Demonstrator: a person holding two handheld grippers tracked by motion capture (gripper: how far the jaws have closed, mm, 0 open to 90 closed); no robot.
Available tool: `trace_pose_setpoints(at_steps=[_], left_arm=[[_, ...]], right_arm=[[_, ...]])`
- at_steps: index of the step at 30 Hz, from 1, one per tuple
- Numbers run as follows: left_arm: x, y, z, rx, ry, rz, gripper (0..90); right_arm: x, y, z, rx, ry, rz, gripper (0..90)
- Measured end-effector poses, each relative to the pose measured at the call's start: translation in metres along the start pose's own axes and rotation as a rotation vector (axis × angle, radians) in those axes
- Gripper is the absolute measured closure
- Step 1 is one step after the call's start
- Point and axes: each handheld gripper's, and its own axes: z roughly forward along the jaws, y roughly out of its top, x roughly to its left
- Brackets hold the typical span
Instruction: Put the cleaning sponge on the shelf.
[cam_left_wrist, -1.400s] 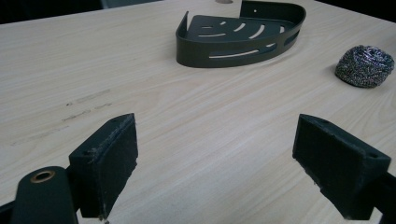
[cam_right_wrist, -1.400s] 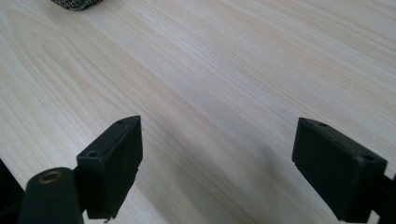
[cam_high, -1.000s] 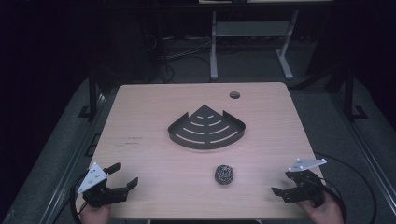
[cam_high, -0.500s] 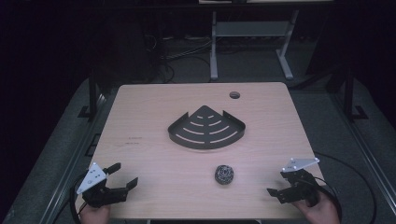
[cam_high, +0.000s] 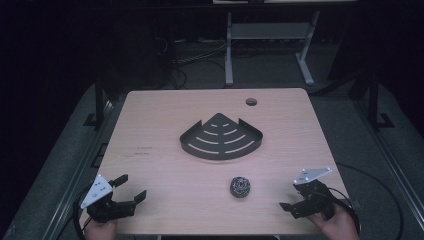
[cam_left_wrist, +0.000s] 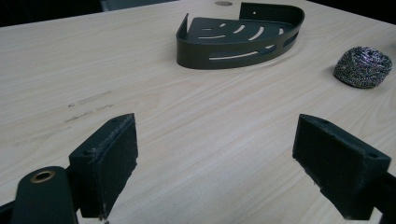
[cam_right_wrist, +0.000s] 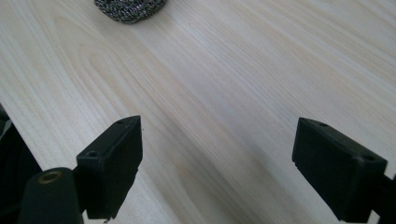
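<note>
Near the scourer (cam_high: 240, 186), right gripper (cam_high: 298, 201) gapes wide, empty

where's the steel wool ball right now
In the high view, the steel wool ball lies on the table, right of centre near the front, between the black corner tray and the right gripper.

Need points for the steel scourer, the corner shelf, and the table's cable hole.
steel scourer (cam_high: 240, 186), high view, centre of the wire ball.
corner shelf (cam_high: 221, 140), high view, slotted floor between two slots.
cable hole (cam_high: 251, 102), high view, middle of the opening near the table's far edge.
</note>
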Motion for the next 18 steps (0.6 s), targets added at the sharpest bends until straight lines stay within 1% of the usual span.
trace_pose_setpoints(at_steps=[5,6,9,13,16,18], left_arm=[[-0.001,0.001,0.001,0.005,0.001,0.010,13.4],[-0.001,0.000,0.001,0.005,0.000,0.010,13.4],[-0.002,0.000,0.001,0.004,-0.001,0.007,13.4],[-0.002,0.001,0.002,0.006,-0.003,0.012,13.4],[-0.002,0.000,0.002,0.005,-0.003,0.010,13.4],[-0.002,0.001,0.002,0.007,0.000,0.014,13.4]], right_arm=[[0.005,0.009,0.002,0.010,0.015,-0.033,15.6],[0.007,0.012,0.003,0.013,0.015,-0.047,15.7],[0.008,0.016,0.004,0.017,0.025,-0.051,15.6],[0.011,0.023,0.006,0.019,0.029,-0.080,15.7],[0.012,0.027,0.007,0.023,0.031,-0.084,15.7],[0.013,0.030,0.008,0.026,0.034,-0.097,15.7]])
